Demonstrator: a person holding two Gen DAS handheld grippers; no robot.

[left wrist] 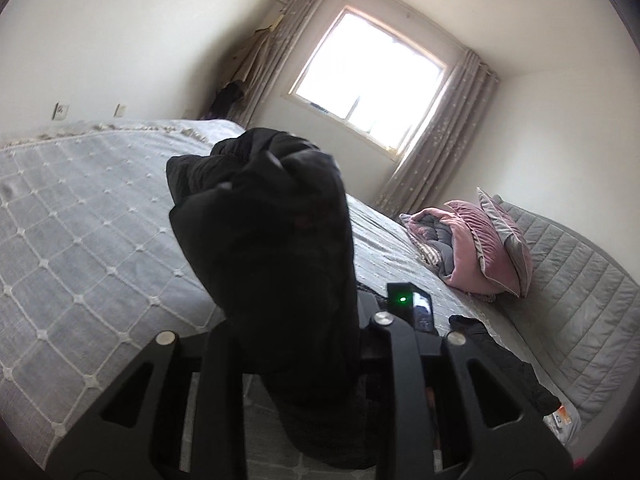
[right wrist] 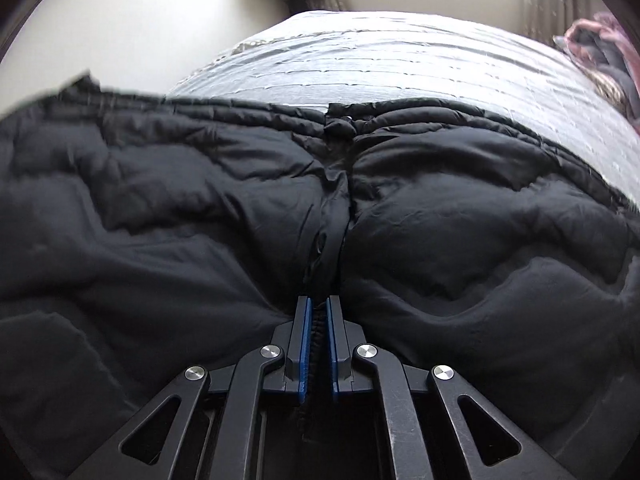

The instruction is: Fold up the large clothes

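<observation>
A grey quilted bed (left wrist: 80,220) fills the room below a bright window (left wrist: 368,76). The right view shows the right tool (right wrist: 318,340) pinching the black puffer jacket (right wrist: 200,220) at its zipper. The left view shows the left tool (left wrist: 296,360) gripping a raised jacket bundle, with pink pillows (left wrist: 480,244) behind.

Both wrist views close over black jacket (right wrist: 200,220), facing bed (left wrist: 80,200).

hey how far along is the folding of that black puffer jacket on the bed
Early on. Done: the black quilted puffer jacket is on the grey quilted bedspread. In hand: the right gripper is shut on the jacket's front edge, and the left gripper has a bunched part of it between its fingers, lifted off the bed. Left: no flat, finished fold shows; the jacket looks rumpled and spread wide.
</observation>
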